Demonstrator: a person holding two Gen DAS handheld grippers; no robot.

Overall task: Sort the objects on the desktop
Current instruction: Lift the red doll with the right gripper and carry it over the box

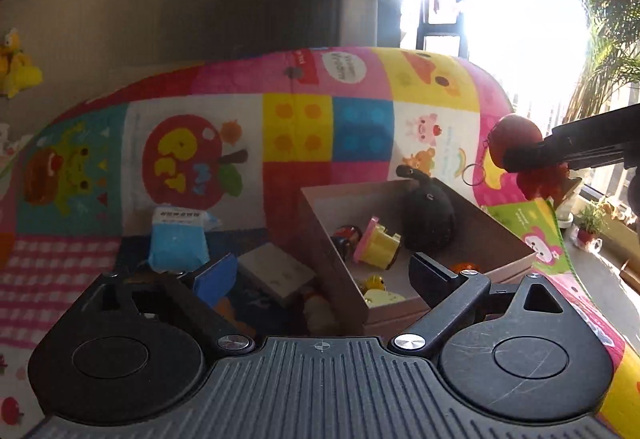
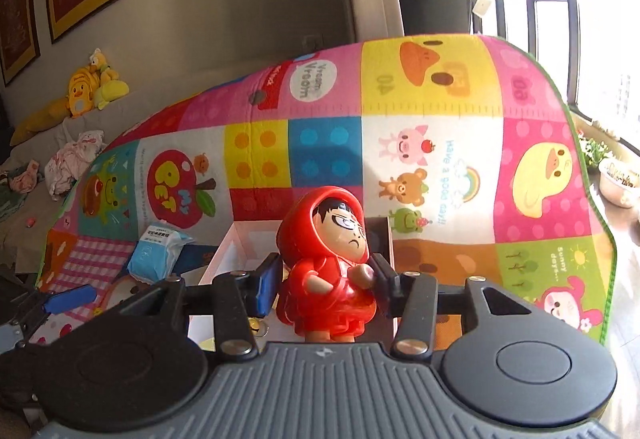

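Right claw clamped on a red hooded figurine, squeezed at the torso between the blue pad and the black finger, held upright in the air above the open cardboard box. Seen from the left wrist as well, figurine up at the right, above the box's far corner, key ring dangling beside it. Left claw spread wide and empty, hovering low at the box's near corner. Inside the box: black plush, yellow and pink toy cup, small figures. Left of the box on the colourful mat-covered counter: blue tissue pack, white block.
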